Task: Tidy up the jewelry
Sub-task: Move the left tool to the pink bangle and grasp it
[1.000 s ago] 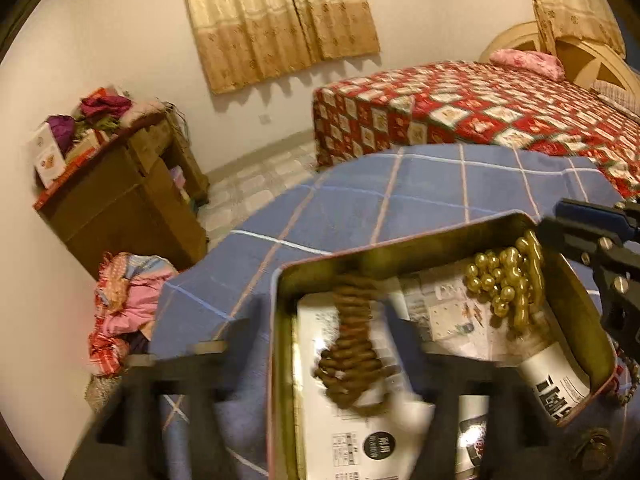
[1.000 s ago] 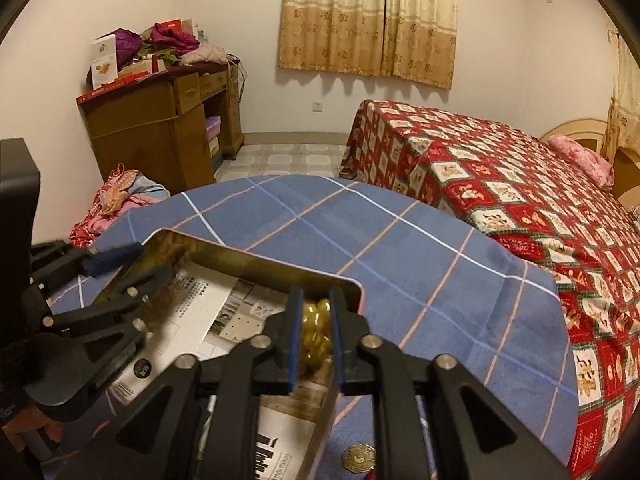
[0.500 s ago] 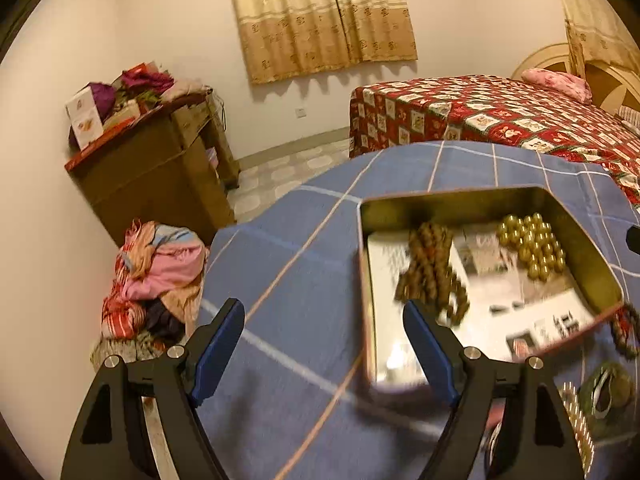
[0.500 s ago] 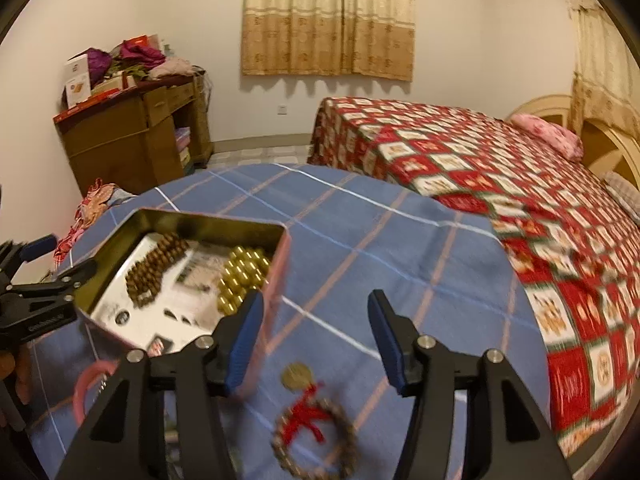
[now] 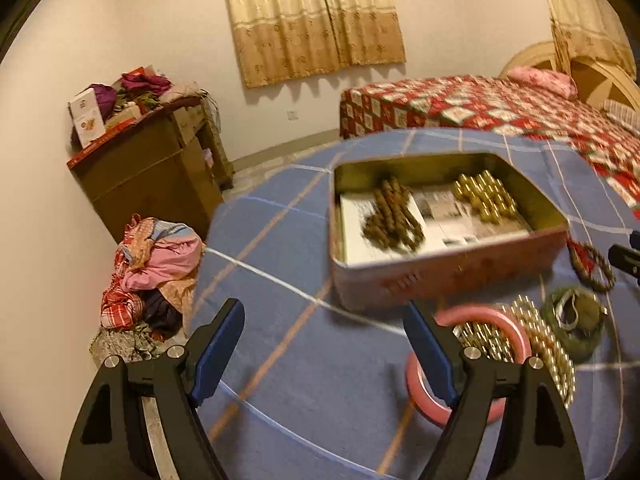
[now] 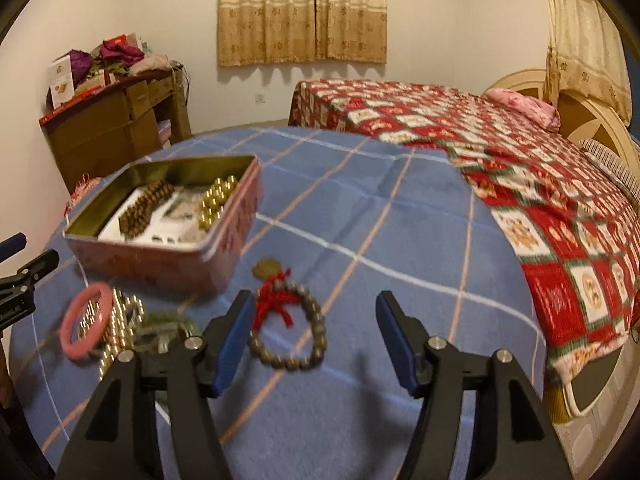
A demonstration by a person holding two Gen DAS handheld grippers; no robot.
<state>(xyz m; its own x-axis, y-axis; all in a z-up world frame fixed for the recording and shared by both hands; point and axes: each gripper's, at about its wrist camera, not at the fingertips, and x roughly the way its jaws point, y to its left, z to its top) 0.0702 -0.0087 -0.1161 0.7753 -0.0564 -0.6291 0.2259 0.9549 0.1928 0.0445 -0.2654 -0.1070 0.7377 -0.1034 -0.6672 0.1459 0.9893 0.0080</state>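
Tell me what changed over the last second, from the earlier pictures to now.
The right tongs let go of the gold beads, now lying in the tin, and drew back, jaws opening and empty. The left tongs also pulled back from the tin, open and empty. The brown beads stayed in the tin; the pink bangle and red-tasselled bracelet stayed on the cloth.

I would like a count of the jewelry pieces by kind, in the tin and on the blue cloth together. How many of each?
Bead strands: 3 (brown strand, gold strand, red-ribboned bracelet)
Pink bangle: 1
Sparkly chain heap: 1
Green piece: 1
Gold medallion: 1
Total: 7
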